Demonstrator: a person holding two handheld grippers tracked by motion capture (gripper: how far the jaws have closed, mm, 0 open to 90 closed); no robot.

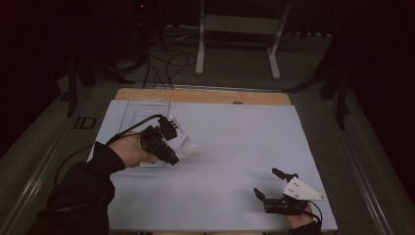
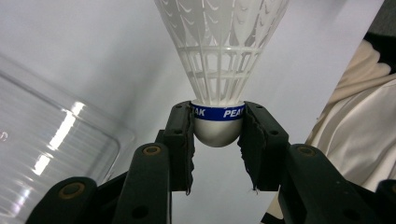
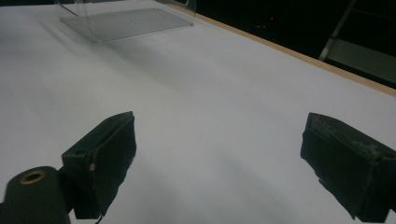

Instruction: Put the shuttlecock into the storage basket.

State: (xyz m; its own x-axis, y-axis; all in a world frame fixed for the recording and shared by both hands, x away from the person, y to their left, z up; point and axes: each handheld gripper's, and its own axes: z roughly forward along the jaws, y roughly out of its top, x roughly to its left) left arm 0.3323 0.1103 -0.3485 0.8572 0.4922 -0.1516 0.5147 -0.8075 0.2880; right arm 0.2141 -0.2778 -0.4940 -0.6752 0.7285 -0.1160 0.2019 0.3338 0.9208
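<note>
The left gripper [image 2: 218, 135] clamped the shuttlecock [image 2: 219, 70] by its cork beside the clear plastic box [image 1: 142, 115], probably mid-carry, needing a steady placement next, while the right gripper [image 3: 219, 163] gaped idle.

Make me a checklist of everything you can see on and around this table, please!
Surface: pale sheet covering the table, wooden edge showing at the far side.
Job's things: white plastic shuttlecock with a blue band, gripped at its cork; clear plastic box on the sheet's far left.
Clutter: nothing seen.
Grippers: left gripper shut on the shuttlecock; right gripper open, empty, near the sheet's front right corner.
Cables: black cable trailing from the left gripper; more cables on the floor beyond the table.
Surroundings: dark room, white stand behind the table.
</note>
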